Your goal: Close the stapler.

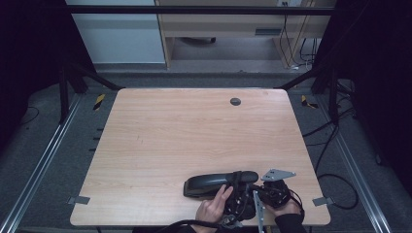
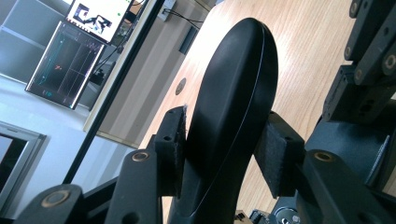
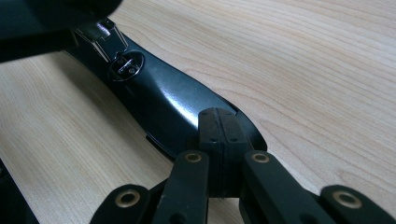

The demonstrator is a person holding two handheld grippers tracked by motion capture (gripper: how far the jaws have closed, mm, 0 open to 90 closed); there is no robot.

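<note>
A long black curved casing lies near the front edge of the bench, well nearer to the person than the round grey grommet at the far side. In the high view its long axis runs across the bench, one squared end to the left and a rounded end to the right, where both hands meet it. The left gripper stands over that rounded part; its own view shows what the high view cannot, that the two padded fingers are about half open and press on either flank of the casing's smooth domed back, which rises away between them toward the grommet. The right gripper sits just right of the casing under its grey three-cornered plate. The right gripper view shows its fingers fully closed, pad against pad with nothing between them, their tips at the casing's tapered glossy end, and farther along an oval recess with two small contacts.
</note>
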